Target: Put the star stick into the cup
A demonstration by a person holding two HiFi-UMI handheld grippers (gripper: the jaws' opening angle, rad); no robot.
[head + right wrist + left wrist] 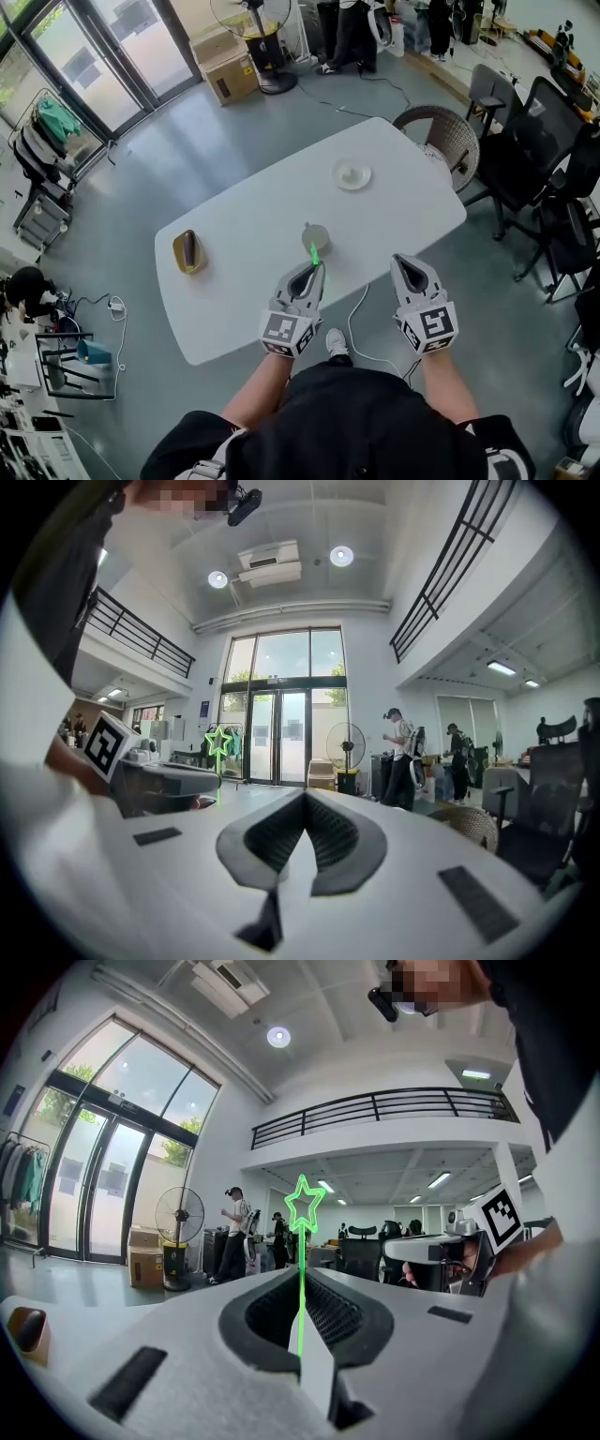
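Print first: the only markings are the black-and-white square markers on the cube of each gripper, one low centre, one low right.

The star stick is a thin, glowing green rod topped by an outlined five-point star. The left gripper has it pinched, jaws closed tight on the rod, with the star poking out past the tips. In the head view the star sits just below the cup, close to it. Touching or not, I cannot tell.

The right gripper is at lower right. Its jaws are pressed together with nothing between them.

The cup stands mid-frame on a white rounded table. A white dish lies above it, and a yellow tray holding something dark lies at left.

Grey glossy floor all round. Glass doors are at upper left, a standing fan and cardboard boxes at top, and black office chairs at right.
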